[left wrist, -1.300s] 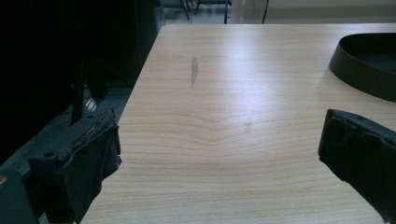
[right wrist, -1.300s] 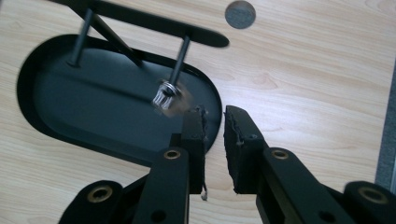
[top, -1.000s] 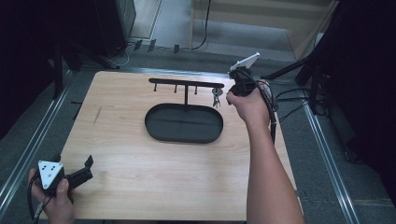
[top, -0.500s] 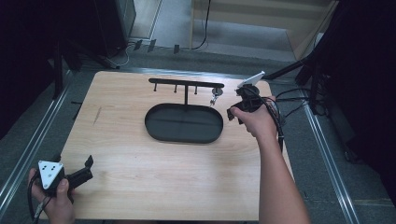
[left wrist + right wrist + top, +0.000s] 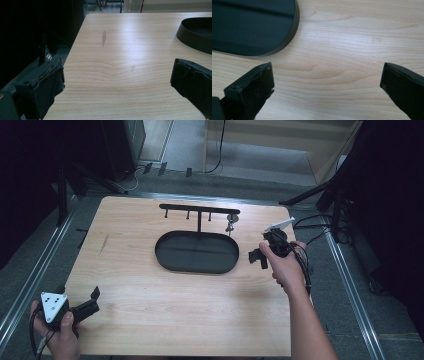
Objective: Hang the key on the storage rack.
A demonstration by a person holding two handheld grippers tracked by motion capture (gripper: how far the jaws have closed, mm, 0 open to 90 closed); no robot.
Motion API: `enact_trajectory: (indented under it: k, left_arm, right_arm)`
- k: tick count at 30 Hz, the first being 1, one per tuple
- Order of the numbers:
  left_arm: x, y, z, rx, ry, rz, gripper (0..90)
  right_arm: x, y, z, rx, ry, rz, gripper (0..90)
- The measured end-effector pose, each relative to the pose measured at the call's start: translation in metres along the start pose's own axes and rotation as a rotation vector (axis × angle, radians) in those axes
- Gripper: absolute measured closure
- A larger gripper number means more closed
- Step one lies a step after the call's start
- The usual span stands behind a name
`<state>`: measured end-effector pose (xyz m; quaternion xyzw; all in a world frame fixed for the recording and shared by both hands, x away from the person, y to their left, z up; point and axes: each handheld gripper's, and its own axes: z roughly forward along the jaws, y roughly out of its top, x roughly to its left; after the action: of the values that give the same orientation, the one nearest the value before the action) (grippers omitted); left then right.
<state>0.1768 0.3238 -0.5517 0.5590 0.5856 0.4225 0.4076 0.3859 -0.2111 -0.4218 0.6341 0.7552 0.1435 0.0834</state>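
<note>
Beside the oval tray (image 5: 170,262), right tongs (image 5: 256,257) spread, keys (image 5: 230,224) hanging near

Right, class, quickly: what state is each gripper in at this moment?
Left gripper: open, holding nothing, above the bare table.
Right gripper: open, holding nothing, beside the black tray.

Legible text: none; no label, brand, number or sign reads on the wooden table (image 5: 150,310); none on the black oval tray (image 5: 165,255). The key rack (image 5: 200,210) likewise bears no lettering.
</note>
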Motion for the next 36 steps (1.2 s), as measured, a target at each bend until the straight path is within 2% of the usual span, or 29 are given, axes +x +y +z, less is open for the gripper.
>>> enact_trajectory:
  k: [1,9,12,16,17,19,20,21,25,29,30,31,32,36]
  left_arm:
    - [0.000,0.000,0.000,0.000,0.000,0.002,0.0]
    - [0.000,0.000,0.000,-0.002,0.002,0.003,0.0]
    - [0.000,0.000,0.000,-0.003,0.001,0.004,0.0]
    - [-0.001,0.000,0.000,-0.005,0.001,0.003,0.0]
    - [-0.001,0.000,0.000,-0.006,0.000,0.002,0.0]
    - [0.000,0.000,0.000,-0.007,-0.002,0.001,0.0]
    - [0.000,0.000,0.000,-0.007,-0.002,-0.001,0.0]
    - [0.000,0.000,0.000,-0.005,-0.002,-0.001,0.0]
    - [-0.001,0.000,0.000,-0.007,0.000,0.002,0.0]
    - [-0.001,0.000,0.000,-0.008,-0.001,0.001,0.0]
    - [-0.001,0.000,0.000,-0.008,-0.001,0.003,0.0]
    - [-0.001,0.000,0.000,-0.008,-0.002,0.004,0.0]
    - [-0.001,0.000,0.000,-0.008,-0.002,0.005,0.0]
    - [-0.001,0.000,0.000,-0.008,-0.002,0.006,0.0]
  right_arm:
    - [-0.005,-0.007,0.003,-0.016,0.007,0.003,0.0]
    - [-0.016,-0.031,0.012,-0.094,0.014,0.002,0.0]
    - [-0.020,-0.042,0.016,-0.137,0.053,0.008,0.0]
    - [-0.026,-0.057,0.022,-0.193,0.064,0.012,0.0]
    - [-0.030,-0.065,0.025,-0.225,0.071,0.028,0.0]
    - [-0.033,-0.069,0.026,-0.245,0.076,0.033,0.0]
    - [-0.037,-0.076,0.029,-0.272,0.100,0.050,0.0]
    - [-0.037,-0.076,0.029,-0.272,0.100,0.050,0.0]
    - [-0.043,-0.092,0.033,-0.331,0.137,0.055,0.0]
    - [-0.048,-0.115,0.042,-0.402,0.114,0.035,0.0]
    - [-0.048,-0.115,0.042,-0.402,0.114,0.035,0.0]
    - [-0.052,-0.124,0.045,-0.427,0.120,0.047,0.0]
    - [-0.052,-0.124,0.045,-0.427,0.120,0.047,0.0]
    - [-0.062,-0.144,0.049,-0.508,0.109,0.061,0.0]
